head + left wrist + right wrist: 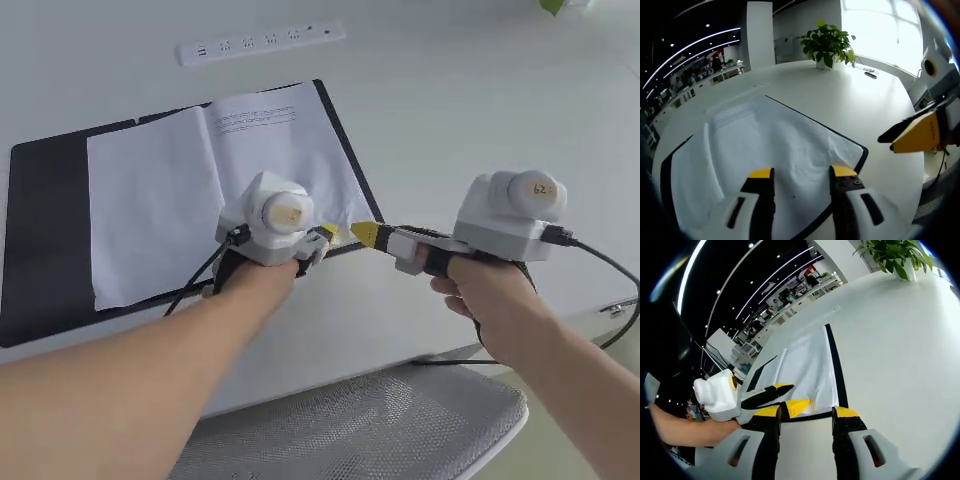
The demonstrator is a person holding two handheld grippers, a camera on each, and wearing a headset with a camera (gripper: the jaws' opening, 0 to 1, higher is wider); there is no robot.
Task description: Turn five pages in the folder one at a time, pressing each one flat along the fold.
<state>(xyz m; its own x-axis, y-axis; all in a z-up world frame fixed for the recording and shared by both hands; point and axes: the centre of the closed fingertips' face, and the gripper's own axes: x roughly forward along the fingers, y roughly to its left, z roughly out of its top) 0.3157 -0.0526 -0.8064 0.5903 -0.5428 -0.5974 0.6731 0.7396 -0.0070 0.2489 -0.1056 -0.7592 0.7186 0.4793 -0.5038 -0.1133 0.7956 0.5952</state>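
White paper lies open in the black folder (40,250), which sits flat on the counter (480,90) in the upper left of the head view. The fold (208,150) runs from the top of the folder down toward you, leaning a little to the left. The page (290,140) you need to turn is the one on the right side of that fold.

Your left hand-held gripper (326,234) hangs over the bottom right part of that page. Its two yellow tips stand a little apart and hold nothing. Your right hand-held gripper (366,234) is just off the folder, over bare counter, and it points to the left of the frame. Its tips are apart too, and empty.

The thing that matters most is the corner (859,150) of the page. It lies right between your two sets of tips, at the lower right of the folder. Both are close, but I think the right one is better placed, since it points straight at the loose edge. From there the page has to swing across to the left, over the fold.
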